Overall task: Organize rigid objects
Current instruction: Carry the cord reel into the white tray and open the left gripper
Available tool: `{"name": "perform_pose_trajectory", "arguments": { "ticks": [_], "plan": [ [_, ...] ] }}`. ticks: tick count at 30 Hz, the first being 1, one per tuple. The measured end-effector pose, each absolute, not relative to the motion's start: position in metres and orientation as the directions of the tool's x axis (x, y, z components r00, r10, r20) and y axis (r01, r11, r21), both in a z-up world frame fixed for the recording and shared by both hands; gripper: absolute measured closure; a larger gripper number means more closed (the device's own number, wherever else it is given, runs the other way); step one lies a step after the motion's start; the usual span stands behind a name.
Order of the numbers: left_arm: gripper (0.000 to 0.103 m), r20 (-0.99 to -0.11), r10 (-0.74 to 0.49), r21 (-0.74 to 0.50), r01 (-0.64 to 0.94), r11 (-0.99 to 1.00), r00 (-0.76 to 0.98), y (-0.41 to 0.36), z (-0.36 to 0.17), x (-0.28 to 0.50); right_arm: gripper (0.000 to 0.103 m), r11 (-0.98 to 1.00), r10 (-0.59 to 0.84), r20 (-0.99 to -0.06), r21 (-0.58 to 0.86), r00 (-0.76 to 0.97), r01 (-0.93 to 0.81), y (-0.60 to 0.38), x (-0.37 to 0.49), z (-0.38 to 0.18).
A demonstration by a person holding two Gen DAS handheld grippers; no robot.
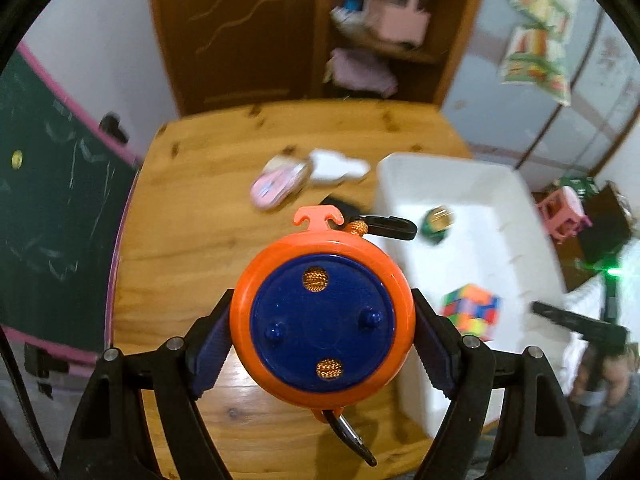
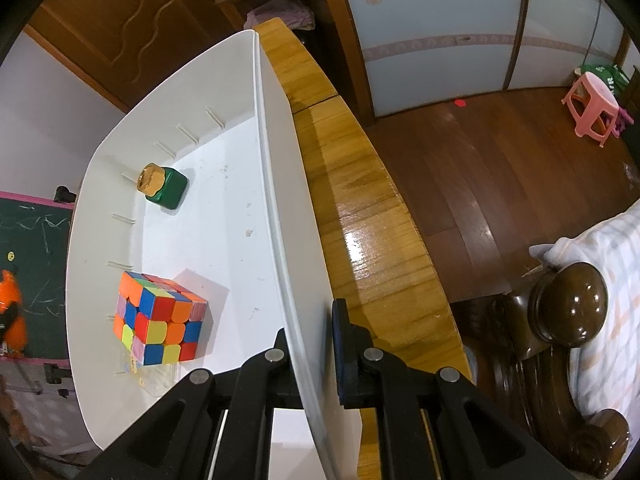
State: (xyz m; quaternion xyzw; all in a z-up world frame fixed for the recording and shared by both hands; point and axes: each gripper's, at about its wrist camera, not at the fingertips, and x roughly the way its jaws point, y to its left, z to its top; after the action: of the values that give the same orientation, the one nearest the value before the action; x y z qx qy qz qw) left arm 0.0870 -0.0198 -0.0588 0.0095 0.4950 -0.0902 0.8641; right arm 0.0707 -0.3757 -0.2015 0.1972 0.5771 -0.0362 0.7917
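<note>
The left gripper [image 1: 322, 330] pinches the orange reel [image 1: 322, 320] by its rim above the desk [image 1: 180, 240]; the white bin [image 1: 460, 184] lies to its right (right gripper [image 2: 310, 354] clamps the bin's wall).

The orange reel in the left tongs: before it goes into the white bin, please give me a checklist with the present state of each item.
1. Left tongs grip the orange reel on both sides: ok.
2. Right tongs are shut on the white bin wall and steady it: ok.
3. Free floor between the colour cube and the green jar: ok.
4. Reel's dangling metal clip clear of the bin rim: cannot tell.
5. Reel already over the bin: not ok, it hangs over the wooden table.
</note>
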Motion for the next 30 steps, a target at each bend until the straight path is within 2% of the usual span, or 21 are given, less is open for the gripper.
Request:
{"name": "perform_pose_trajectory", "arguments": {
  "ticks": [5,10,20,30],
  "plan": [
    [0.020,-0.818,-0.235,-0.099,0.274,0.957,0.525,-0.055,-0.024,0.083,0.094,0.915,0.180,-0.926,0.281,0.331,0.289,-0.378,0.071,-0.201],
    [0.020,-0.806,-0.301,-0.114,0.364,0.924,0.510,-0.100,-0.023,0.096,0.094,0.913,0.186,-0.925,0.288,0.333,0.290,-0.380,0.071,-0.201],
    [0.020,-0.848,-0.354,-0.164,0.442,0.882,0.394,-0.191,-0.071,0.136,0.092,0.909,0.207,-0.923,0.304,0.325,0.286,-0.381,0.073,-0.201],
    [0.020,-0.906,-0.288,-0.143,0.416,0.898,0.310,-0.239,-0.139,0.165,0.090,0.900,0.224,-0.918,0.323,0.326,0.291,-0.383,0.073,-0.203]
  ]
}}
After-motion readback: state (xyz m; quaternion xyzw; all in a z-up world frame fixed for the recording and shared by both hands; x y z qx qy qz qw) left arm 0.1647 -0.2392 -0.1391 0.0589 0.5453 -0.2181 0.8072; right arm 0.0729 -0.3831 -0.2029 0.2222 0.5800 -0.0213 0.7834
